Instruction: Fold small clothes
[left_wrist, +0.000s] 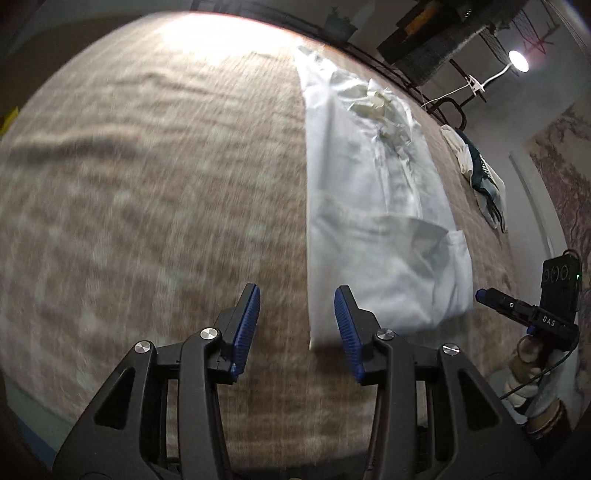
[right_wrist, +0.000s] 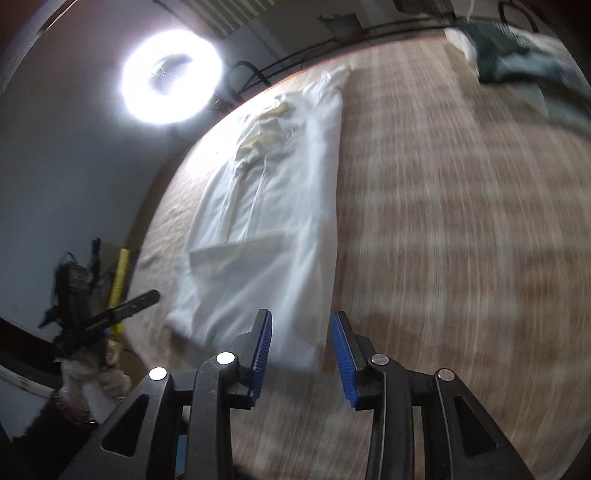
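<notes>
- White garment (left_wrist: 380, 206), the biggest thing on the brown woven cloth (left_wrist: 147, 184) that covers the surface, lies flat as a long narrow strip. Its side portions look already turned in over the middle, with a folded panel lying across its nearer half, and a crumpled cream patch (left_wrist: 373, 101) shows near the far end.
- Judged from that shape, the lengthwise folds seem done; what remains is probably bringing one end over the other to shorten the strip, then setting it aside.
- A second heap, dark green and white clothes (left_wrist: 480, 177), sits well apart near the surface's edge, unfolded as far as can be told, so more pieces look left to do.
- Left gripper (left_wrist: 297, 325) hovers over the near end of the strip with its blue pads spread and nothing between them; the garment's near corner lies just under the right-hand pad.
- Right gripper (right_wrist: 301, 350) is likewise released, jaws apart and empty, poised above the same near end from the other side.
- Both views are motion-blurred, so fine creases cannot be made out.
- A ring lamp (right_wrist: 171, 74) glares beyond the far edge.
</notes>
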